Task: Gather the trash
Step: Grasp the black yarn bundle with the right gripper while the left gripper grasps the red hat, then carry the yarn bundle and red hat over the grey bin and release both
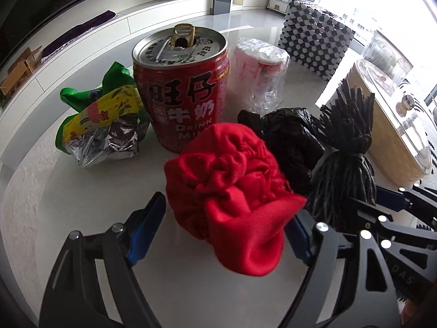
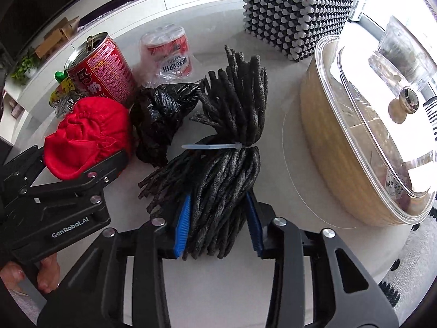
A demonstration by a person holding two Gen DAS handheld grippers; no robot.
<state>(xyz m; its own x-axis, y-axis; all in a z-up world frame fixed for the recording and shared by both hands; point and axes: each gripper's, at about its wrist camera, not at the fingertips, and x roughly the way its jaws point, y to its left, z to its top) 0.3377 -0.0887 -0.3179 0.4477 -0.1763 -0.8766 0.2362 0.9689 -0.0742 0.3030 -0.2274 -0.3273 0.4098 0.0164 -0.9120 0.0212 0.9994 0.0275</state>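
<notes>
Two grippers on my table (image 1: 82,191), left gripper (image 1: 222,233) spread around red cloth (image 1: 232,191), right gripper (image 2: 218,224) clamping black cord bundle (image 2: 229,147), milk can (image 1: 181,87) behind.

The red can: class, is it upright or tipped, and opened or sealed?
Upright and opened. The can stands on its base on the table, lid upward, with the pull tab raised over a dark hole.

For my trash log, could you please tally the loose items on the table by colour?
Red: 2, the milk can and the red cloth.
Black: 2, the black bag and the cord bundle.
Green and yellow: 1, the snack wrapper.
Clear: 1, the wrapped cup.
Total: 6
</notes>
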